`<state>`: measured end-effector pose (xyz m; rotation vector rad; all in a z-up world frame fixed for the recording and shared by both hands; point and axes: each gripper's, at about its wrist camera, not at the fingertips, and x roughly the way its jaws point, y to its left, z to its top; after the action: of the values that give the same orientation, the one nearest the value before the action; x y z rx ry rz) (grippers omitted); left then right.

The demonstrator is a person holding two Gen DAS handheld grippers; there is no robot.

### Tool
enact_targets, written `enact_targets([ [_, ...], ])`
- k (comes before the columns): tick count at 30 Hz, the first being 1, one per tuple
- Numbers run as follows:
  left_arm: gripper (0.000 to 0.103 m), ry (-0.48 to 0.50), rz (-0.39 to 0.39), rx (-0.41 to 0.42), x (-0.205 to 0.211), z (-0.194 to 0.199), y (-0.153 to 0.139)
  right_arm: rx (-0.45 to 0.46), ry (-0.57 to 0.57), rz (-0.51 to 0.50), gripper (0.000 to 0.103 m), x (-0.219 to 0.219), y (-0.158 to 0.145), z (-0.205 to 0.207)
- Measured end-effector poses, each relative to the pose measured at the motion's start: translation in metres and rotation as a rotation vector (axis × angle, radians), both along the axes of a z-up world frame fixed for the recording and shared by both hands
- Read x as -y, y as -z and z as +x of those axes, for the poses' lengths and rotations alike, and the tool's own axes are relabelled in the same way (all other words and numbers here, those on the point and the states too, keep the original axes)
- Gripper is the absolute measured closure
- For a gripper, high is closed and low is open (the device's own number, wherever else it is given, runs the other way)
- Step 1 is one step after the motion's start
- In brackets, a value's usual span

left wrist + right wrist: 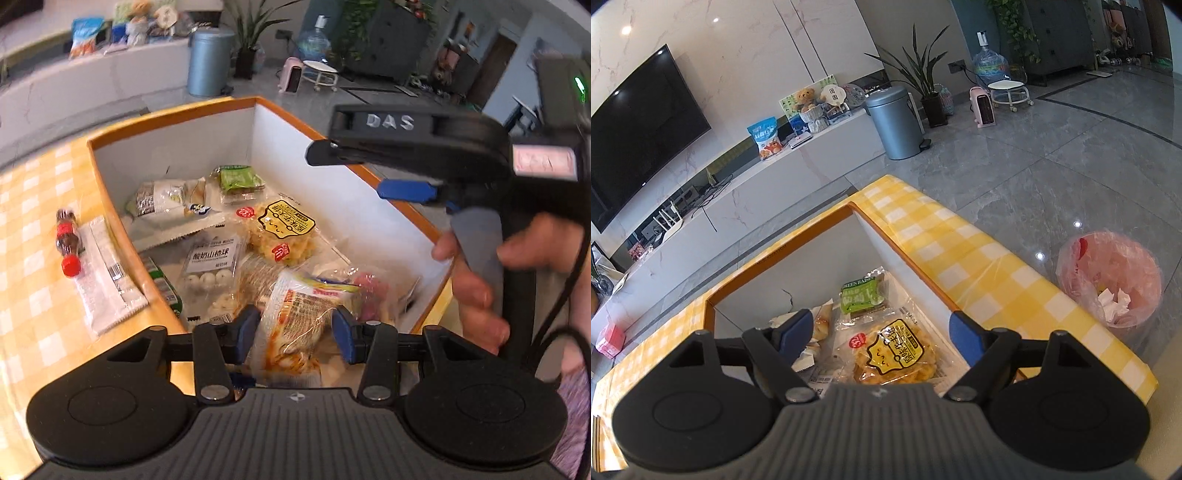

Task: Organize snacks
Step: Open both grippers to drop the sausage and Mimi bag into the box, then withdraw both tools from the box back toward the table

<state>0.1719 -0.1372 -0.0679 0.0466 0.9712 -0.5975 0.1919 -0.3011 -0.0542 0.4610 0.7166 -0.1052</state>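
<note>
While we view from the left edge of the surface [33, 229], we note a cola bottle [68, 242] beside the box [168, 118]. Our left gripper [295, 334] clamps a noodle packet [295, 321] inside it; our right gripper [877, 332] hovers wide open, empty, above a yellow snack bag [892, 350].

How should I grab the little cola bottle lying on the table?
Grip the cola bottle across its dark middle, coming straight down from above. It lies flat on the checked cloth, red cap toward the camera, so the tool's fingers should straddle its narrow width, clear of the white packet alongside.
</note>
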Motion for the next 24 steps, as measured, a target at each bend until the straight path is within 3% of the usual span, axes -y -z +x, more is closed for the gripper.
enact_targets([
  [4,0.044,0.033,0.028,0.005,0.003,-0.006,0.000,-0.003,0.000,-0.001,0.024,0.000,0.000,0.001],
  [9,0.019,0.051,0.025,0.037,0.006,-0.009,-0.005,-0.006,0.002,-0.002,0.024,0.000,0.001,0.002],
  [14,0.015,0.025,-0.002,0.065,-0.005,-0.012,-0.023,0.013,0.003,0.003,0.024,0.002,-0.002,0.000],
  [20,0.014,-0.083,0.002,0.159,-0.036,-0.027,-0.053,0.063,-0.022,0.002,0.024,-0.007,-0.010,-0.004],
  [24,0.014,-0.179,-0.007,0.177,-0.065,-0.033,-0.067,0.136,-0.064,0.000,0.024,-0.020,-0.021,-0.008],
])
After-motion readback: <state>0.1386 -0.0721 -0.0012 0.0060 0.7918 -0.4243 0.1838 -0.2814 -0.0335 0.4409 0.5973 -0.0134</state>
